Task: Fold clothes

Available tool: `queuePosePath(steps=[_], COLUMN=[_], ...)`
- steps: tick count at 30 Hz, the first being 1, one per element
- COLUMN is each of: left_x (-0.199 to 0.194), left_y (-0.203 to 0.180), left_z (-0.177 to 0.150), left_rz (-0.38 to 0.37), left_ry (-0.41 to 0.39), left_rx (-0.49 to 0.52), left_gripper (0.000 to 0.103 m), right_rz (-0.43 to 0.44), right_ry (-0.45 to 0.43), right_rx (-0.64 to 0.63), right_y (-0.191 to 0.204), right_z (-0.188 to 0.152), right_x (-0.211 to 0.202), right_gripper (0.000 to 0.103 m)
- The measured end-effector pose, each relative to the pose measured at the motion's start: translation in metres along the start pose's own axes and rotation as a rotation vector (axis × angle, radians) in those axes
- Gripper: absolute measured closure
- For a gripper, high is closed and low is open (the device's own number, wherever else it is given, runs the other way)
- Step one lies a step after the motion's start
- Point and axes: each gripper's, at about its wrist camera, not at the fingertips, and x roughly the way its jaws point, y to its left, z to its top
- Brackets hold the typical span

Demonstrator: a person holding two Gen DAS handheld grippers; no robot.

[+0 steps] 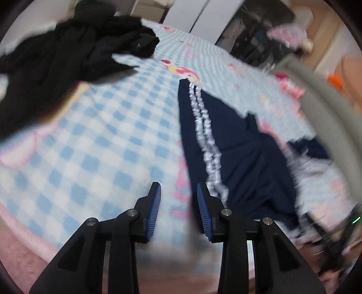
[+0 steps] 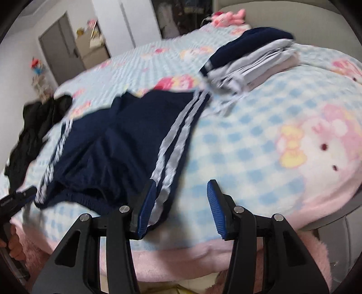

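Navy trousers with white side stripes [image 2: 126,140] lie spread on the blue-checked blanket [image 2: 237,144], waistband toward the near edge. In the left wrist view the trousers [image 1: 235,144] lie just right of my left gripper [image 1: 178,190], which is open and empty above the blanket [image 1: 95,140]. My right gripper [image 2: 182,187] is open and empty; its left finger [image 2: 149,194] is at the striped waistband corner. The left gripper's tip [image 2: 15,199] shows at the left edge of the right wrist view.
A black garment heap [image 1: 67,49] lies at the far left of the bed, also in the right wrist view [image 2: 36,126]. A stack of folded clothes [image 2: 251,61] sits at the far right. A pink plush toy [image 2: 228,14] lies by the headboard. The pink blanket edge [image 2: 181,255] is nearest.
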Motion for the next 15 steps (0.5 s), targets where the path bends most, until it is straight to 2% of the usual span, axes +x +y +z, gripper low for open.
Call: queuePosePath(steps=[3, 5, 7, 9, 13, 15], left_x=[0.007, 0.009, 0.012, 0.015, 0.020, 0.014], left_y=[0.012, 0.010, 0.005, -0.001, -0.014, -0.019], left_z=[-0.001, -0.002, -0.003, -0.006, -0.011, -0.010], left_rz=[-0.194, -0.202, -0.179, -0.106, 0.038, 0.066], left_ry=[0.071, 0.083, 0.090, 0.093, 0.094, 0.061], left_rx=[-0.109, -0.103, -0.076, -0.033, 0.055, 0.089], left_gripper=[0.068, 0.068, 0.068, 0.068, 0.073, 0.073], right_rz=[0.123, 0.178, 0.204, 0.211, 0.037, 0.040], right_ry=[0.007, 0.027, 0.039, 0.058, 0.102, 0.096], right_rx=[0.088, 0.101, 0.086, 0.061, -0.028, -0.024], right_y=[-0.013, -0.012, -0.005, 0.003, 0.015, 0.015], right_z=[0.000, 0.002, 0.001, -0.002, -0.009, -0.009], right_x=[-0.001, 0.003, 0.006, 0.010, 0.018, 0.014], right_gripper=[0.055, 0.055, 0.055, 0.055, 0.055, 0.055])
